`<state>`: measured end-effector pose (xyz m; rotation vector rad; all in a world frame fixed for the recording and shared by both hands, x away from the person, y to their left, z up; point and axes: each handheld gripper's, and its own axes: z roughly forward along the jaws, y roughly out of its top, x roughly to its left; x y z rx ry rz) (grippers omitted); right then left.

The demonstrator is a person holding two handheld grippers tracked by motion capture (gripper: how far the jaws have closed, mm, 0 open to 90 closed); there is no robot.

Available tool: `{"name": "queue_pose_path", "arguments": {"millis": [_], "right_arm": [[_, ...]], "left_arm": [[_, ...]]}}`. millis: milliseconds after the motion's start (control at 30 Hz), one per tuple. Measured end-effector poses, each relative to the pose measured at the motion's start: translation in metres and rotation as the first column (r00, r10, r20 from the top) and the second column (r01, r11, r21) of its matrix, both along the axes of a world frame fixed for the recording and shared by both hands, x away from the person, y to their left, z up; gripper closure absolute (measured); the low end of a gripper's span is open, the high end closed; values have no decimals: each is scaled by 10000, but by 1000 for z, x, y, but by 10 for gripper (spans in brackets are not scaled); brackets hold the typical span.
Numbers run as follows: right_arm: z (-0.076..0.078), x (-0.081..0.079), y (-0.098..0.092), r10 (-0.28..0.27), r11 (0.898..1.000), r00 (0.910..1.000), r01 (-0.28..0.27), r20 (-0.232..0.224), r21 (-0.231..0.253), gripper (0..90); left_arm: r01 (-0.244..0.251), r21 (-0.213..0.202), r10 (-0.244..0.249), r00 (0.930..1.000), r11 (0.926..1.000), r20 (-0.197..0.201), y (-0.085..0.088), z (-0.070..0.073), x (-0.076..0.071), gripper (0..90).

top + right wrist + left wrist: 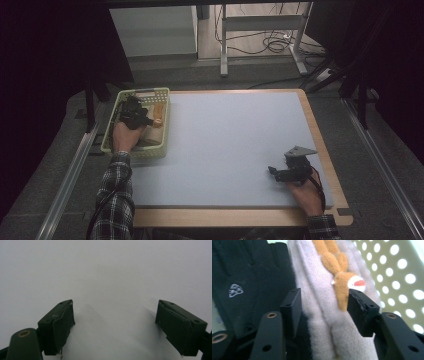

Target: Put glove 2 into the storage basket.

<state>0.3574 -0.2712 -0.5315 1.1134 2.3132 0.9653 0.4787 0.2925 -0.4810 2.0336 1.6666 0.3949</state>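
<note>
My left gripper (pixel 323 307) sits inside the basket (pixel 111 131) at the table's far left corner. Its jaws stand apart on either side of a beige fleece glove (pixel 322 322); the right pad meets the orange plush trim (pixel 339 282) on that glove, while I cannot tell whether the left pad presses the fleece, so I read the jaws as open around it rather than clamped. A small white-and-red patch (pixel 357 282) sits at the end of the orange trim, just above the right jaw. Beside the beige glove, on the left in the left gripper view, lies a black glove (pixel 249 285) with a small pale logo on it. Beyond both, the basket's pale green wall with its round holes rises at the right of that view. In the high view the left gripper (pixel 134 116) and hand (pixel 125 136) are over the basket, a plaid sleeve (pixel 114 195) trailing back to the near edge.

My right gripper (pixel 115 322) rests with its jaws wide apart and nothing between them, over the bare grey mat (pixel 105 272). In the high view it (pixel 292 167) sits near the table's (pixel 320 137) near right corner, well apart from the basket, with the right hand (pixel 306 195) behind it.
</note>
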Motion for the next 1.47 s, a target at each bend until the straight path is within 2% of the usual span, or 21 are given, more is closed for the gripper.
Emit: {"name": "queue_pose_path", "arguments": {"millis": [167,300,367,500,567,667,733,833,867,900,933,967,1000,1067,1167,1233,1300,1333,1467], "right_arm": [[0,0,0,0,10000,10000,0,1,5,149],[0,0,0,-2,10000,10000,2,4,4,149],[0,0,0,-3,10000,10000,3,3,0,149],[0,0,0,-4,10000,10000,4,5,0,149],[0,0,0,-2,10000,10000,2,4,1,149],[0,0,0,-2,10000,10000,2,4,-5,149],[0,0,0,-1,10000,10000,1,-8,-30,149],[0,0,0,-6,10000,10000,6,-16,-26,149],[0,0,0,7,10000,10000,-7,7,-33,150],[0,0,0,8,10000,10000,-8,1,-33,149],[0,0,0,-1,10000,10000,1,-6,-26,149],[0,0,0,-1,10000,10000,1,-6,-26,149],[0,0,0,-2,10000,10000,2,-3,-25,149],[0,0,0,13,10000,10000,-13,-1,-33,149],[0,0,0,4,10000,10000,-4,4,-32,150],[0,0,0,5,10000,10000,-5,6,-33,149],[0,0,0,4,10000,10000,-4,6,-33,149],[0,0,0,5,10000,10000,-5,8,-33,149],[0,0,0,-1,10000,10000,1,2,-27,149]], "left_arm": [[19,-161,-11,9986,9999,529,3,7,-8,292],[222,-334,-184,9939,9992,1091,3,14,-18,169],[317,-506,-247,9907,9982,1337,1,17,-24,87],[945,-890,-755,9775,9915,1972,-6,28,-40,48],[1381,-1059,-1105,9663,9847,2325,-14,34,-51,34],[2198,-1265,-1775,9430,9673,2815,-30,41,-69,13],[2594,-1047,-2182,9287,9601,2998,-44,43,-81,6],[3256,-731,-2858,9009,9427,3267,-63,44,-99,0],[3476,-649,-3076,8905,9354,3354,-69,43,-104,0],[3814,-591,-3383,8727,9225,3521,-82,42,-116,0],[4024,-654,-3531,8608,9131,3666,-88,40,-121,0],[4024,-654,-3531,8608,9131,3666,-88,40,-121,0],[4231,-681,-3706,8513,9035,3712,-94,37,-126,0],[4533,-574,-4011,8348,8895,3771,-107,30,-137,0],[5034,-406,-4540,8085,8631,3744,-126,13,-150,0],[5281,-320,-4834,7985,8486,3587,-136,1,-155,0],[5307,10,-4981,7948,8475,3466,-144,-10,-159,0],[5354,111,-5067,7922,8446,3401,-147,-14,-160,0],[5416,117,-5151,7924,8406,3266,-153,-20,-160,0]]}}
